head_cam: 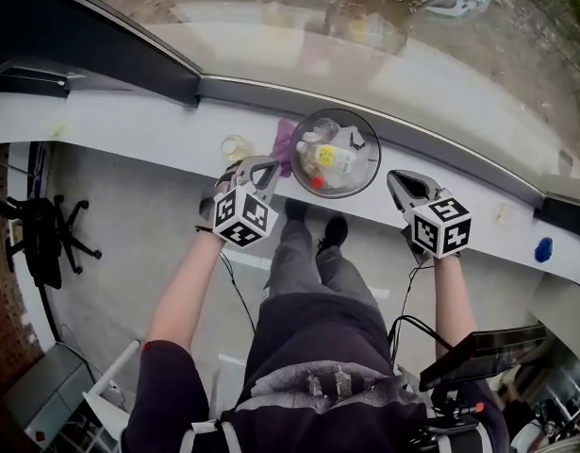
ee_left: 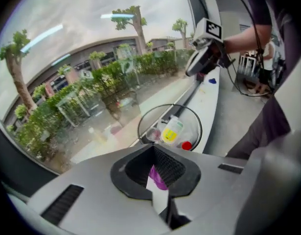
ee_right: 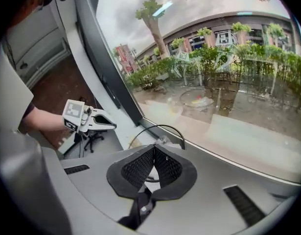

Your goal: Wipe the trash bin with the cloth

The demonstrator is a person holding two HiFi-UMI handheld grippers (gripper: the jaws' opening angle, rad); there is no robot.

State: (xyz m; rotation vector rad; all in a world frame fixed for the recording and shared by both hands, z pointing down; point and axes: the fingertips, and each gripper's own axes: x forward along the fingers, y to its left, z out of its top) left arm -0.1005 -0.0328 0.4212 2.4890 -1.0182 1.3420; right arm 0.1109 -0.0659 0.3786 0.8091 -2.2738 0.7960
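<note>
A round clear trash bin with a black rim (head_cam: 370, 132) stands on the white window ledge (head_cam: 139, 125). It holds a bottle with a yellow label (head_cam: 329, 158) and other rubbish. A purple cloth (head_cam: 285, 144) lies on the ledge against the bin's left side. My left gripper (head_cam: 260, 169) is shut and empty, its tips just short of the cloth. In the left gripper view the cloth (ee_left: 158, 178) shows past the shut jaws (ee_left: 152, 150), with the bin (ee_left: 191, 120) beyond. My right gripper (head_cam: 403, 185) hovers shut and empty to the right of the bin. The bin's rim (ee_right: 166, 128) lies ahead of the right gripper (ee_right: 153, 150).
The window glass (head_cam: 365, 26) runs along the far side of the ledge. A small clear round thing (head_cam: 236, 147) sits left of the cloth and a blue object (head_cam: 543, 249) lies at the far right. An office chair (head_cam: 46, 239) stands on the floor below left.
</note>
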